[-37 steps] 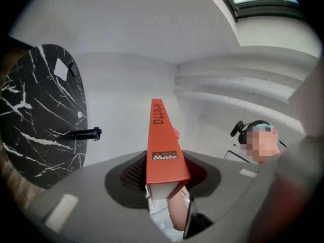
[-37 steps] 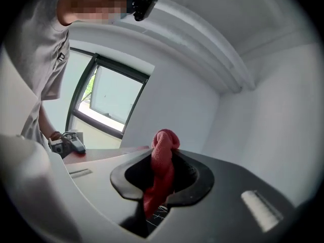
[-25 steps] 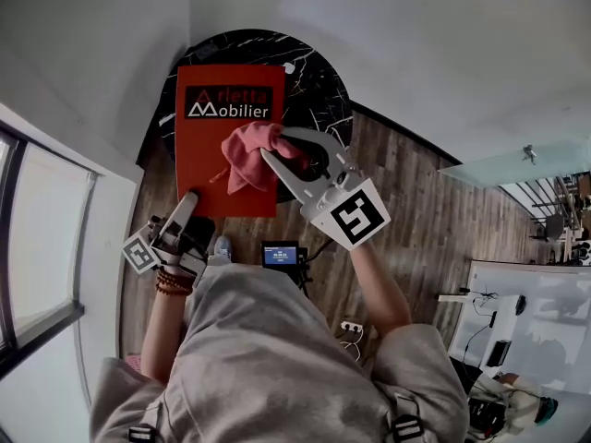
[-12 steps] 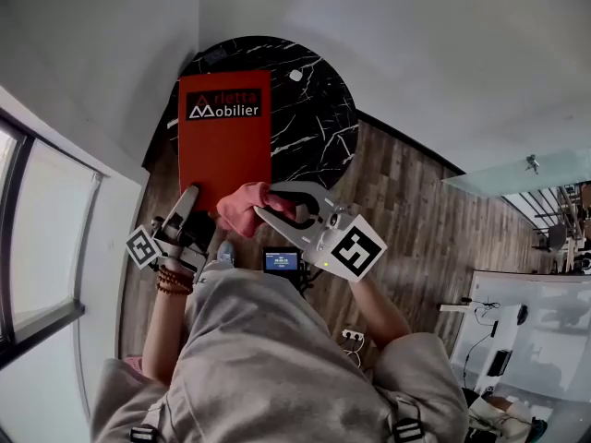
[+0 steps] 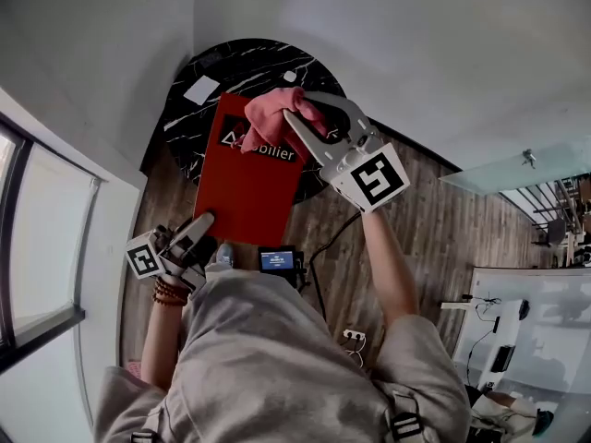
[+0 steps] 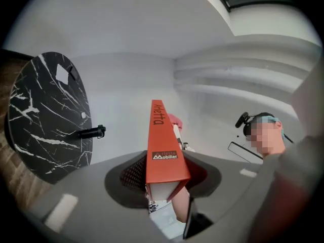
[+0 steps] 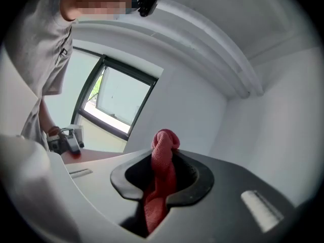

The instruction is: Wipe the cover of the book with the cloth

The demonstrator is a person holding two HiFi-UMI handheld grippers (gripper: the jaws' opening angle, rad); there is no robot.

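In the head view the red book (image 5: 245, 187) with "Mobilier" on its cover hangs out over the near edge of the round black marble table (image 5: 268, 63), turned at a slant. My left gripper (image 5: 205, 221) is shut on its near left corner. In the left gripper view the book (image 6: 163, 146) runs edge-on between the jaws. My right gripper (image 5: 291, 118) is shut on the pink cloth (image 5: 275, 112), which lies on the far end of the cover by the title. In the right gripper view the cloth (image 7: 162, 178) stands bunched between the jaws.
A white card (image 5: 201, 90) lies on the table's far left. On the wood floor below stand a small device with a lit screen (image 5: 279, 259) and a power strip (image 5: 351, 326). A window (image 5: 42, 238) runs along the left wall.
The right gripper has swept the cloth from the book's near edge to its far end. The book has swung to a slant and come toward me, baring the white card.
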